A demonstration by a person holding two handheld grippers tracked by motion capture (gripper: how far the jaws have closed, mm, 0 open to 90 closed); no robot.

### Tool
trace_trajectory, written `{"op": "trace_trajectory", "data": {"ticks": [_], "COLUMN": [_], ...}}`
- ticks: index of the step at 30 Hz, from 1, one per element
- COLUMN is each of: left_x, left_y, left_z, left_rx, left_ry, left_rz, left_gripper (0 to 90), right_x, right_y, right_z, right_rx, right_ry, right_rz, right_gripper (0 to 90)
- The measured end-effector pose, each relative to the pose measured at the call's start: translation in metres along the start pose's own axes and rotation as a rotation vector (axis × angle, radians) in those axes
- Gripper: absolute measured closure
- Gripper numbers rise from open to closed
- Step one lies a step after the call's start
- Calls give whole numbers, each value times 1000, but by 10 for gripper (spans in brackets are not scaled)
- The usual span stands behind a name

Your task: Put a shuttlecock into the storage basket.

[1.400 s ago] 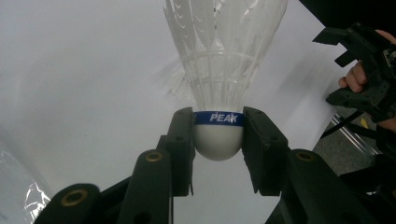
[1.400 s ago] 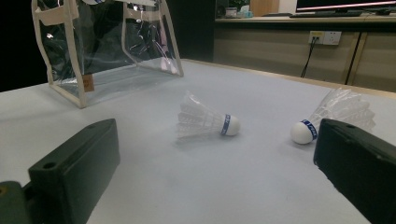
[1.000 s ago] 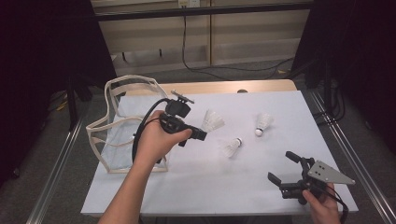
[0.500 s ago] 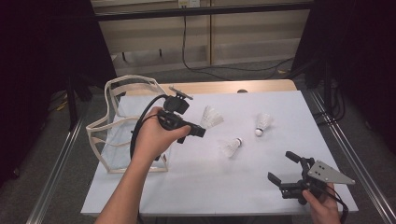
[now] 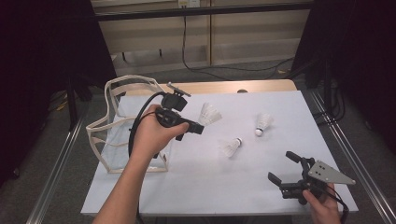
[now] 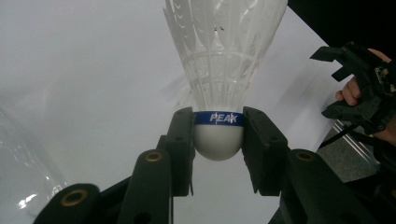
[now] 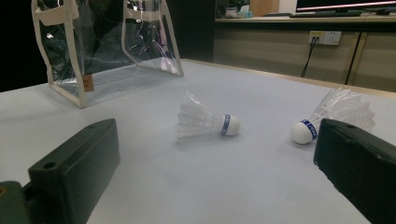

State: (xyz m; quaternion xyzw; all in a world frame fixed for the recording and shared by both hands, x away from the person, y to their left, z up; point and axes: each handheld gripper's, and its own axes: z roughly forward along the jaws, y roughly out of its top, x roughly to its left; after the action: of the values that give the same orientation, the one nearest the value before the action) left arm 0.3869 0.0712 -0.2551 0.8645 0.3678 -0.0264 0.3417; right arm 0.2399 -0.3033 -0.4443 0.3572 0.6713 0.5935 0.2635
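Note:
My left gripper [image 5: 200, 127] is shut on the white cork of a feather shuttlecock [image 5: 210, 113], held above the table just right of a clear bag [image 5: 108, 157]. The left gripper view shows both pads pressing the cork at its blue band, with the shuttlecock [image 6: 219, 70] pointing feathers up between the jaws of my left gripper [image 6: 218, 135]. Two more shuttlecocks lie on the white table: one in the middle [image 5: 231, 147] and one farther right [image 5: 264, 123]. My right gripper [image 5: 282, 166] rests open at the near right edge. Through its wide jaws [image 7: 217, 168] I see both loose shuttlecocks [image 7: 205, 122] [image 7: 336, 114].
The clear bag [image 7: 107, 46] with cream trim and handles stands open at the table's left side. The table [image 5: 210, 186] ends close to the right hand. A wooden strip and cables lie beyond the far edge.
The left gripper and its shuttlecock have drifted slightly toward the far side of the table. The right gripper has stayed still.

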Motion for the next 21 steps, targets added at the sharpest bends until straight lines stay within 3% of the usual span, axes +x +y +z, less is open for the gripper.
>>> {"op": "trace_trajectory", "data": {"ticks": [21], "left_x": [9], "left_y": [3], "left_z": [-9], "left_rx": [-15], "left_ry": [28], "left_rz": [-16], "left_gripper": [656], "right_x": [0], "right_y": [0], "right_z": [0], "right_rx": [0], "right_ry": [0], "right_rz": [-2], "right_gripper": [0]}}
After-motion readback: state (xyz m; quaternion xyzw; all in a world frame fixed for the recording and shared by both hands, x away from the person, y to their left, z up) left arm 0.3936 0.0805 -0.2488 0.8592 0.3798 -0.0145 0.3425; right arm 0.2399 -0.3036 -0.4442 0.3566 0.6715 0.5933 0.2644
